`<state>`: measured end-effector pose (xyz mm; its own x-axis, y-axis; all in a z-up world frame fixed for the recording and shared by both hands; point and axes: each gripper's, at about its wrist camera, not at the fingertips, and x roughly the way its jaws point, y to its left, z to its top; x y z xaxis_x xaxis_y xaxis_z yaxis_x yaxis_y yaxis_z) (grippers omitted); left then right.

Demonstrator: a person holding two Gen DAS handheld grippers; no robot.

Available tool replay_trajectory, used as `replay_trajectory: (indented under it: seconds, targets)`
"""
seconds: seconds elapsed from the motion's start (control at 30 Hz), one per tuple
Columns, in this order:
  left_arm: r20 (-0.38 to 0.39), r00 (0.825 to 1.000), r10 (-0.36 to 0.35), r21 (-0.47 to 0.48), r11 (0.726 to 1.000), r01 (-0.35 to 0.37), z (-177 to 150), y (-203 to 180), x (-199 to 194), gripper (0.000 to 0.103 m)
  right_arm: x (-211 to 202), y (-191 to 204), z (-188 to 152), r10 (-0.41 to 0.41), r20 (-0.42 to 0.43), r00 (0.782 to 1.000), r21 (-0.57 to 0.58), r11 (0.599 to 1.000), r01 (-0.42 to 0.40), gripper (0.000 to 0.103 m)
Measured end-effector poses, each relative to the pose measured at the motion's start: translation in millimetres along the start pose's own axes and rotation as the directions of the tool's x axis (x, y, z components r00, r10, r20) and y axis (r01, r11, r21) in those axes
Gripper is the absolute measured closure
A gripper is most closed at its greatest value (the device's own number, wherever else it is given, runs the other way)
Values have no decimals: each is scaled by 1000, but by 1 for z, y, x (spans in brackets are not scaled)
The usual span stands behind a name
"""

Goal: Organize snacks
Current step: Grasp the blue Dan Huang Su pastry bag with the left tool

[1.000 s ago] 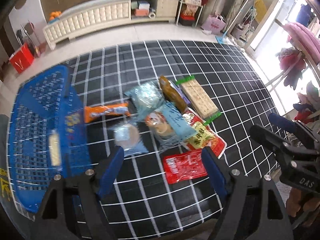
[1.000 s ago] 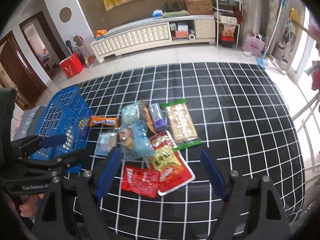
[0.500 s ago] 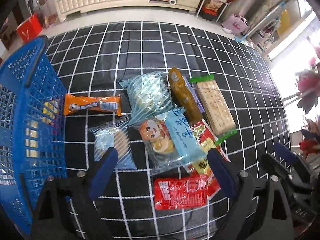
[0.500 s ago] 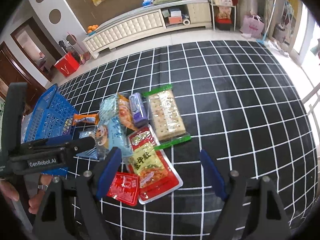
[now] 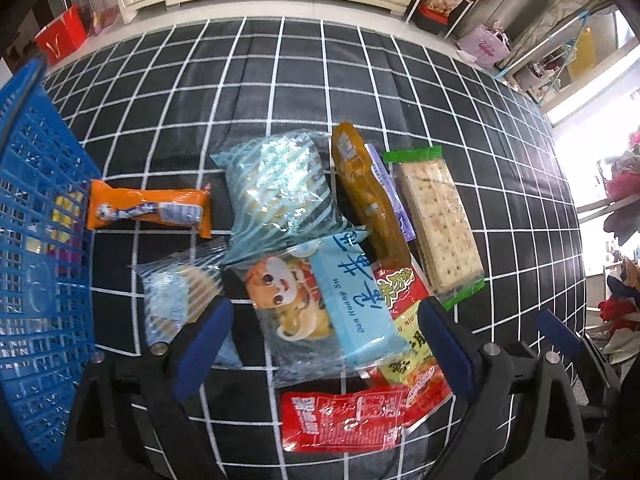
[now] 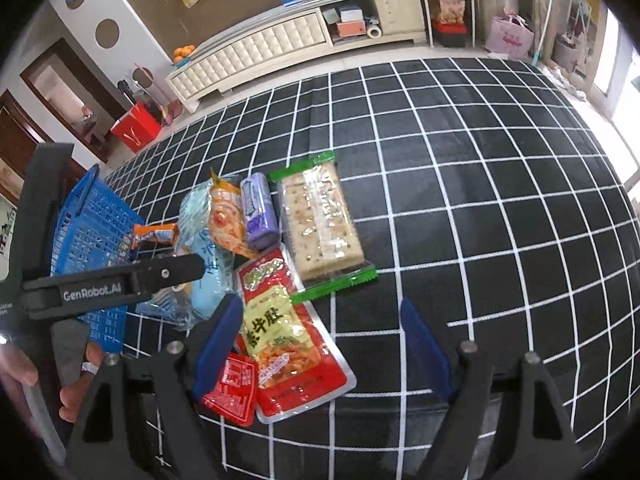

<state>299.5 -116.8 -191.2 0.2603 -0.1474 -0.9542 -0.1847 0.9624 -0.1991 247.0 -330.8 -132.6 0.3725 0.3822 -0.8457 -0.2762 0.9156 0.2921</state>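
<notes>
The left gripper [image 5: 324, 344] is being held wide open, empty, lowered closer over the snack pile than a second ago; its jaws have spread and are now straddling the blue bag [image 5: 352, 300]. A first pick is judged imminent. The right gripper [image 6: 320, 344] is also standing open and empty, brought down over the red pack [image 6: 288, 332]. The basket [image 5: 36, 264] is lying just left of the pile, touching the orange bar [image 5: 148, 212]. Overlapping packets, the crackers [image 5: 440, 224] among them, are judged to be hindering a clean single grasp.
</notes>
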Motion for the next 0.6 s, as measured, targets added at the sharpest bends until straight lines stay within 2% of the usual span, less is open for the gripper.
replay_trajectory:
  seconds: [0.17, 0.27, 0.47, 0.5, 0.6]
  targets:
    - [-16, 1000, 18, -19, 1000, -19, 1, 1, 13, 11, 5, -3, 1, -11, -8, 1000, -6, 1000, 11, 19]
    - [-24, 998, 56, -48, 997, -57, 0, 8, 23, 11, 6, -5, 2, -12, -12, 1000, -5, 1000, 12, 19]
    - [-59, 998, 20, -74, 997, -25, -5, 16, 39, 11, 3, -9, 1, -25, -7, 1000, -4, 1000, 25, 19]
    - [-50, 998, 27, -59, 998, -30, -7, 14, 38, 14, 3, -9, 1, -30, -7, 1000, -5, 1000, 30, 19]
    - [-37, 999, 17, -32, 999, -18, -13, 10, 33, 34, 3, -10, 0, -34, -14, 999, -3, 999, 34, 19]
